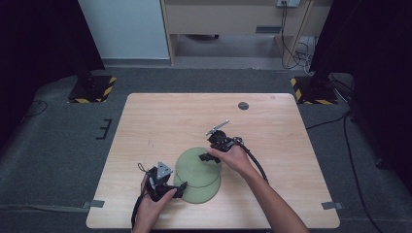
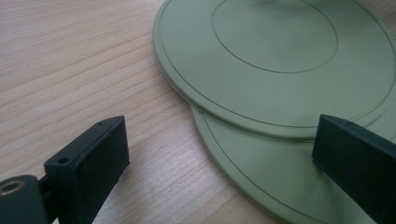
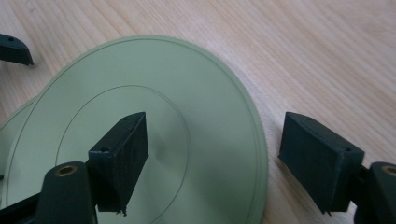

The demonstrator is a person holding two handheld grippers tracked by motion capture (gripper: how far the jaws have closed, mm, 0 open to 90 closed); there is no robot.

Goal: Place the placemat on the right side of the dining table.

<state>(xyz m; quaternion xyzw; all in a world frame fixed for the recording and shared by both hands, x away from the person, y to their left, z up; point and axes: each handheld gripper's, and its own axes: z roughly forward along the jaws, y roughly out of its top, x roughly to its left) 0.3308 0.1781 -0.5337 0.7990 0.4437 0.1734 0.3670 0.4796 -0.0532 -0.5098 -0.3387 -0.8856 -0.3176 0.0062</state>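
A: What have we got on the wooden table [image 1: 160,116]?

B: Two pale green round plates, upside down we think, since each shows a ring on its flat face. The upper plate [image 1: 197,166] lies partly over the lower plate [image 1: 204,193], shifted toward the far side, so the lower one peeks out at the near edge. Both sit in the near middle of the table.

A: And our left gripper [image 1: 171,190]?

B: It rests low at the near left edge of the stack. In the left gripper view its jaws stand wide apart: one over bare wood, the other over the rim of the lower plate [image 2: 261,172], with the upper plate's [image 2: 280,56] edge just ahead. Nothing is pinched between them.

A: The right gripper [image 1: 210,156]?

B: It comes in from the far right side of the stack. In the right gripper view its jaws straddle the rim of the upper plate [image 3: 196,107]: one hangs over the plate's face, the other over bare wood just outside the edge. The pads are apart from the rim, so it is unclamped, holding nothing.

A: Anything else?

B: A small dark disc [image 1: 243,105] near the table's far edge, well apart from the plates.
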